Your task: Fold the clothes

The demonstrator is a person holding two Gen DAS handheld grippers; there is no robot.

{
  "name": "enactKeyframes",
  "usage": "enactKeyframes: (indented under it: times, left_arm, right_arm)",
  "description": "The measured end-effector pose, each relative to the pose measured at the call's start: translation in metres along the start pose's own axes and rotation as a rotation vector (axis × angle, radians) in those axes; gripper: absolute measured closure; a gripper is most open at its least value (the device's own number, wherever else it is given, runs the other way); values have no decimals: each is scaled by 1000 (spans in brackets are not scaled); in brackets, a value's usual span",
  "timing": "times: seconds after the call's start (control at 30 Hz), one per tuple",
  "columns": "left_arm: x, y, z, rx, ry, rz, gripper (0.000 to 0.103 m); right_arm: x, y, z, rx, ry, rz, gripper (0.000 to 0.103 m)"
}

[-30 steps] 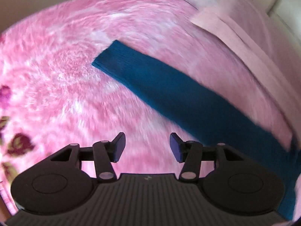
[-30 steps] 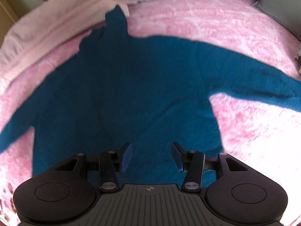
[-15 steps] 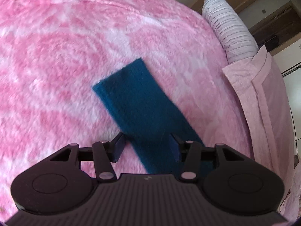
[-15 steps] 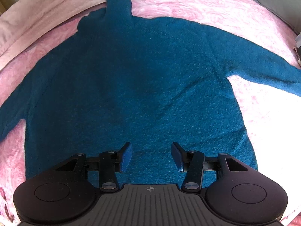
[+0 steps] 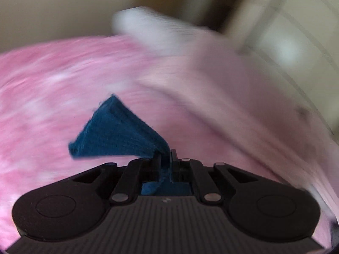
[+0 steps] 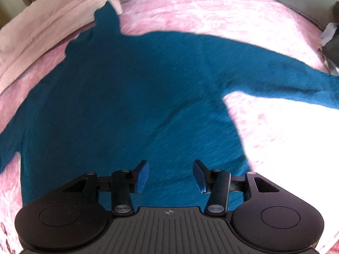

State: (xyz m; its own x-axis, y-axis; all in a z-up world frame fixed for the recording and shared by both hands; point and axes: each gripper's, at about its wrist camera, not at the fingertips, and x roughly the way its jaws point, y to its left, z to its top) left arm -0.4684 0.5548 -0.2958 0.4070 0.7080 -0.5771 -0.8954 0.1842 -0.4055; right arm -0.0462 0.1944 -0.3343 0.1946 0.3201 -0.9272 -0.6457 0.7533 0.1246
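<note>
Fold barely begun: left gripper clenched on the sleeve cuff, lifted off the bedspread toward 12 o'clock; right gripper released, hovering over the flat blue sweater.

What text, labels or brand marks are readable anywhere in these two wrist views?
None readable.
Right gripper body: a small crosshair mark, no letters.
Left gripper body: a faint small mark, too blurred to read.
Teal knitted sweater and pink patterned bedspread: no visible text.
</note>
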Motion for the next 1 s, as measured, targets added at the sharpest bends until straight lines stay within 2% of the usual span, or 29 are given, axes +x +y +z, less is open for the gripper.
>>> enactKeyframes:
  times: [0.07, 0.1, 0.17, 0.23, 0.27, 0.33, 0.4, 0.43, 0.53, 0.7, 0.8, 0.87, 1.0]
  left_arm:
    - [-11, -62, -16, 93, 8, -156, 99]
    - [-16, -94, -30, 143, 36, -252, 98]
    - [-18, -146, -62, 219, 146, -408, 91]
    - [-14, -185, -103, 280, 282, -487, 84]
    - [-11, -199, -122, 312, 342, -496, 77]
    - [-6, -207, -153, 367, 448, -439, 75]
    - [-1, -197, -171, 375, 519, -369, 75]
    - [-1, -190, -177, 372, 539, -335, 75]
    - [0, -159, -168, 340, 542, -225, 76]
    - [4, -123, -136, 369, 464, -70, 76]
    - [10, -108, -122, 363, 443, -34, 76]
    - [14, -99, -113, 354, 432, -16, 76]
    - [21, -86, -110, 349, 437, 1, 76]
  right_arm:
    - [-4, -14, 8, 7, -15, 1, 53]
    - [-6, -21, 12, 12, -24, 2, 53]
    - [-10, -33, 20, 21, -44, 4, 53]
    - [-13, -45, 27, 30, -63, 6, 53]
    - [-13, -51, 31, 37, -67, 4, 53]
    - [-10, -63, 37, 65, -68, 12, 53]
    - [-6, -73, 44, 98, -67, 26, 53]
    - [-2, -76, 46, 130, -60, 60, 53]
    - [12, -83, 53, 229, -39, 166, 53]
    - [57, -68, 65, 432, -8, 450, 53]
    - [88, -49, 74, 518, 13, 565, 53]
    - [106, -36, 77, 564, 34, 594, 53]
    - [136, -18, 80, 616, 37, 575, 54]
